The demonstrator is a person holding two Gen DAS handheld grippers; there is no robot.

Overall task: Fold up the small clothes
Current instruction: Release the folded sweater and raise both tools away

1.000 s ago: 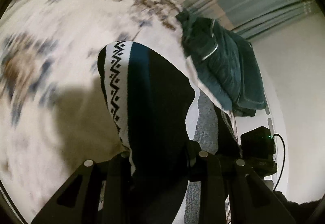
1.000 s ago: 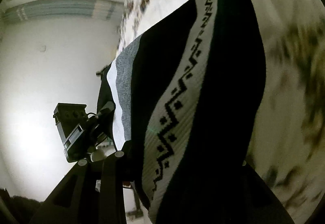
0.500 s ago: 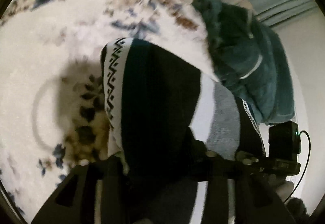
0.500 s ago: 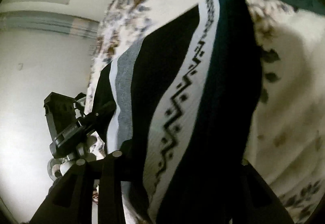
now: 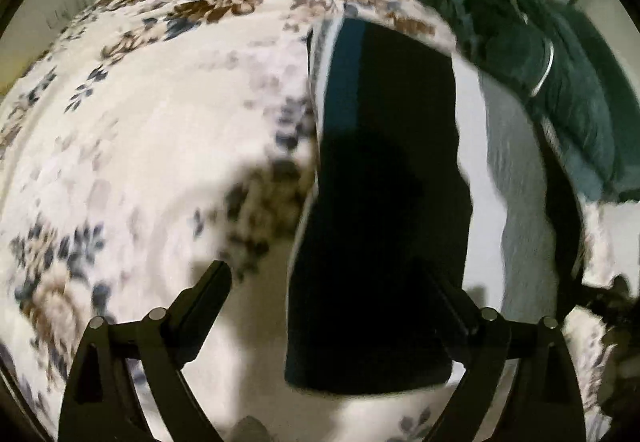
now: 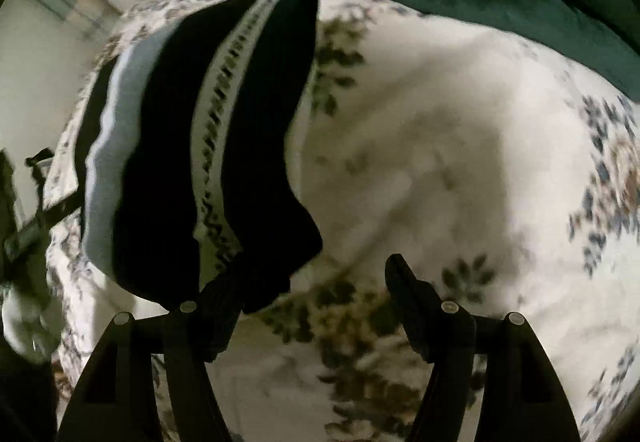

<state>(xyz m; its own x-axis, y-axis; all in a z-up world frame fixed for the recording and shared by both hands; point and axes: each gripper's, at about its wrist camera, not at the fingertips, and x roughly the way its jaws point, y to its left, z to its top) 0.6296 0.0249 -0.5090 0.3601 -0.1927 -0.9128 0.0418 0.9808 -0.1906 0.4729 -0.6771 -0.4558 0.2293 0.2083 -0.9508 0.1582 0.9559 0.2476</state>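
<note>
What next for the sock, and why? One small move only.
Probably draw both grippers back off the sock. The left gripper and right gripper both have jaws spread wide, and the sock lies on the floral bedspread. In the right wrist view its near end still overlaps one finger, so pull away gently to avoid dragging it.

the striped garment [image 5: 384, 201] is seen as matt ribbed knit cloth. the floral bedcover [image 5: 140, 145] under it looks like soft fleecy cloth. at the upper right, the dark green blanket [image 5: 560, 73] looks plush. the gripper fingers [image 6: 416, 306] look like matt black plastic with shiny metal pins.
</note>
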